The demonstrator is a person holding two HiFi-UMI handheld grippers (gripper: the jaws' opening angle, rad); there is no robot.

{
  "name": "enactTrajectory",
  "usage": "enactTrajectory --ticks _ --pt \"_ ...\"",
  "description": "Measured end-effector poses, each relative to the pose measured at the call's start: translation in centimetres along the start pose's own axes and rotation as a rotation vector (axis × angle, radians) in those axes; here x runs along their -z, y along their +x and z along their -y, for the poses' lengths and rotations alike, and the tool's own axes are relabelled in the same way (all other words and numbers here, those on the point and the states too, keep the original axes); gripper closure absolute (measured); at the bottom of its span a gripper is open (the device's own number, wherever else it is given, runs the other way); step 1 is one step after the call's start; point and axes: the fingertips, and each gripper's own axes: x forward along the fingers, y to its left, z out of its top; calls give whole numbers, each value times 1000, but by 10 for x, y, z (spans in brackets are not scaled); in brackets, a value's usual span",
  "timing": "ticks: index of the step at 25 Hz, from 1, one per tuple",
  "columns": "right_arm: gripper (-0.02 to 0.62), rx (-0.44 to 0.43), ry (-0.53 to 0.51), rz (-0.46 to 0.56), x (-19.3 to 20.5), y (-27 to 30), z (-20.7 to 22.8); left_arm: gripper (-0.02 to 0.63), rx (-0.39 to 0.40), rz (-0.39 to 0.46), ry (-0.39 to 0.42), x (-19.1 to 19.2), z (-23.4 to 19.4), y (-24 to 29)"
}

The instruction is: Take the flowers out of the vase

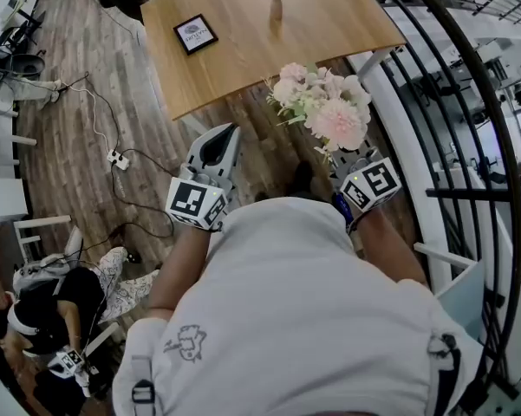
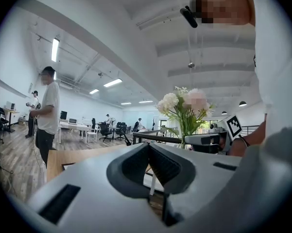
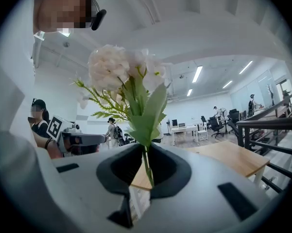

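Note:
A bunch of pale pink and white flowers (image 1: 325,102) with green leaves is out of the vase, held above the floor in front of the table. My right gripper (image 1: 351,159) is shut on its thin green stems (image 3: 146,164), and the blooms (image 3: 121,72) stand upright above the jaws. The small tan vase (image 1: 276,7) stands upright on the wooden table (image 1: 329,24), apart from the flowers. My left gripper (image 1: 228,133) hangs left of the bunch, shut and with nothing in it (image 2: 148,145). From it I see the flowers (image 2: 184,106) and the right gripper (image 2: 209,140).
A black-framed sign (image 1: 195,33) lies on the table left of the vase. A black curved railing (image 1: 468,128) runs along the right. Cables and a power strip (image 1: 117,158) lie on the wooden floor at left. A person (image 1: 52,310) crouches at lower left.

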Motion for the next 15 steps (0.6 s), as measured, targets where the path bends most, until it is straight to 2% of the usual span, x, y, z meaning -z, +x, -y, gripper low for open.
enactTrajectory --ticks 15 --pt "548 13 -6 13 -11 -2 -7 603 -1 7 -2 -7 2 -10"
